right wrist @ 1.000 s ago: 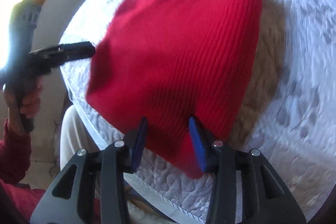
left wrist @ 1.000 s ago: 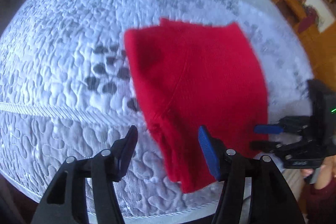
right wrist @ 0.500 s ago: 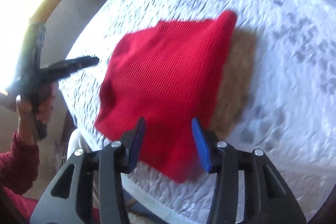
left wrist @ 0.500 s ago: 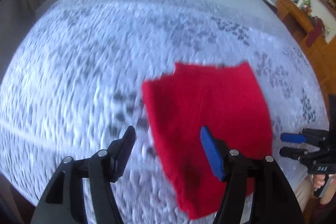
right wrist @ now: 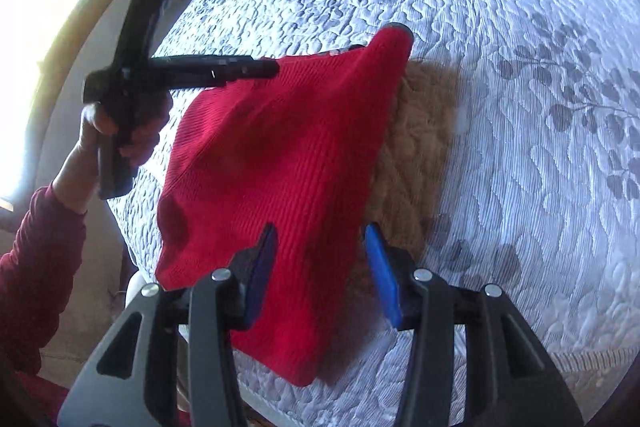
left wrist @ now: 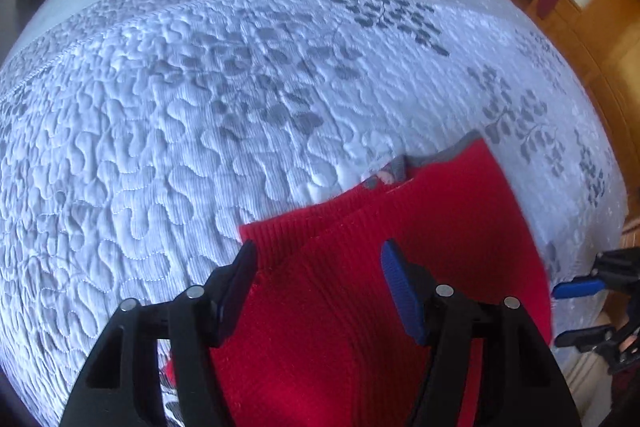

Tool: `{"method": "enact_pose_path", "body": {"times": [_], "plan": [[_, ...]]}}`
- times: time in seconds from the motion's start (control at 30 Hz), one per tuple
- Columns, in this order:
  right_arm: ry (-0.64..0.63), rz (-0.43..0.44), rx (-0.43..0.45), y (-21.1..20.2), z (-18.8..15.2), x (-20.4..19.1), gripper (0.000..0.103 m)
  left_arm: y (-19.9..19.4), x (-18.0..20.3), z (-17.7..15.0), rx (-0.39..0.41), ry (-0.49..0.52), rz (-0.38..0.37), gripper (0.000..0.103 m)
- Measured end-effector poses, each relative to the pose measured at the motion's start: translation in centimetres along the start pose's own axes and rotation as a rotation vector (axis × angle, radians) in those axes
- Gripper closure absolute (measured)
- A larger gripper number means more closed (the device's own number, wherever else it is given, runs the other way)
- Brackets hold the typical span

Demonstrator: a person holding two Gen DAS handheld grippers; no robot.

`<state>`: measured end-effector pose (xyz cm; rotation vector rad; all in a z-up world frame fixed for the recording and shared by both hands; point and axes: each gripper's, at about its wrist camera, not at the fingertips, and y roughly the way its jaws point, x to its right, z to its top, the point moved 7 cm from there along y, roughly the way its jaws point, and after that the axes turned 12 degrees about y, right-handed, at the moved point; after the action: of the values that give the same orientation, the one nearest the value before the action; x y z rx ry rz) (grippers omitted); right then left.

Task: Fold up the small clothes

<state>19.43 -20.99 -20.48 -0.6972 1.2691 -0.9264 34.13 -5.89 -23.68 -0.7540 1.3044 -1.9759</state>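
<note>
The red knit garment [right wrist: 280,155] lies on the quilted bed [right wrist: 520,187] directly beneath both parted, empty claws, left claw [left wrist: 320,283] and right claw [right wrist: 320,267], probably poised to pinch its edges for folding

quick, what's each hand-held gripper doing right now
Left hand-held gripper: open over the red knit garment, gripping nothing.
Right hand-held gripper: open, garment between its fingers.

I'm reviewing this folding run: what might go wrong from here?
The red garment overhangs the bed's near edge, so it might slide off. Both the left gripper and right gripper hover open over it, holding nothing. A grey piece peeks from under its far edge and may get dragged along.
</note>
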Motion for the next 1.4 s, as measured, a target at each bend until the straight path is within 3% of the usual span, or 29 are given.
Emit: {"method": "enact_pose_path", "body": {"times": [0.03,0.07,0.1,0.17,0.2,0.37,0.47,0.53,0.67,0.8,0.87,0.9,0.97,1.13,1.4], "plan": [[0.003,0.005,-0.001,0.1,0.0,0.0,0.056,0.3,-0.2,-0.1,-0.005,0.002,0.008,0.045],[0.006,0.01,-0.003,0.3,0.1,0.0,0.056,0.7,-0.3,-0.2,-0.011,0.005,0.012,0.057],[0.009,0.011,-0.004,0.4,0.1,0.1,0.056,0.9,-0.3,-0.3,-0.012,0.011,0.015,0.061],[0.019,0.014,-0.006,0.6,0.1,0.2,0.056,0.9,-0.4,-0.3,-0.003,0.016,0.023,0.084],[0.021,0.013,-0.007,0.7,0.2,0.3,0.056,0.7,-0.4,-0.3,0.001,0.012,0.02,0.089],[0.035,0.014,0.004,0.4,0.5,0.5,0.056,-1.2,-2.3,0.4,0.061,-0.106,0.04,0.096],[0.031,0.007,0.009,0.4,0.5,0.4,0.056,-0.6,-3.3,0.1,0.051,-0.132,0.09,0.096],[0.035,0.006,0.004,0.7,0.4,0.4,0.056,1.4,-3.3,-0.6,-0.004,-0.115,0.121,0.095],[0.056,0.003,0.005,0.6,0.4,0.5,0.056,1.5,-2.6,-0.5,-0.007,-0.062,0.182,0.091],[0.04,-0.008,0.018,-0.6,-0.6,0.0,0.056,-1.6,-2.8,-1.1,0.026,-0.123,0.199,0.07],[0.038,-0.013,0.029,-1.2,-1.3,-0.3,0.055,-4.0,-2.3,-2.5,0.053,-0.152,0.227,0.053],[0.035,-0.015,0.035,-1.5,-1.8,-0.5,0.054,-4.9,-1.9,-3.5,0.056,-0.178,0.224,0.051],[0.031,-0.019,0.038,-1.6,-2.6,-0.9,0.054,-6.2,-0.8,-5.3,0.068,-0.23,0.198,0.05],[0.006,-0.043,0.05,-1.2,-4.5,-2.3,0.054,-9.1,2.1,-10.7,0.079,-0.297,0.288,0.05],[-0.035,-0.033,-0.008,0.4,-7.3,-4.8,0.054,-11.6,6.9,-13.7,0.127,-0.289,0.265,0.05]]}}
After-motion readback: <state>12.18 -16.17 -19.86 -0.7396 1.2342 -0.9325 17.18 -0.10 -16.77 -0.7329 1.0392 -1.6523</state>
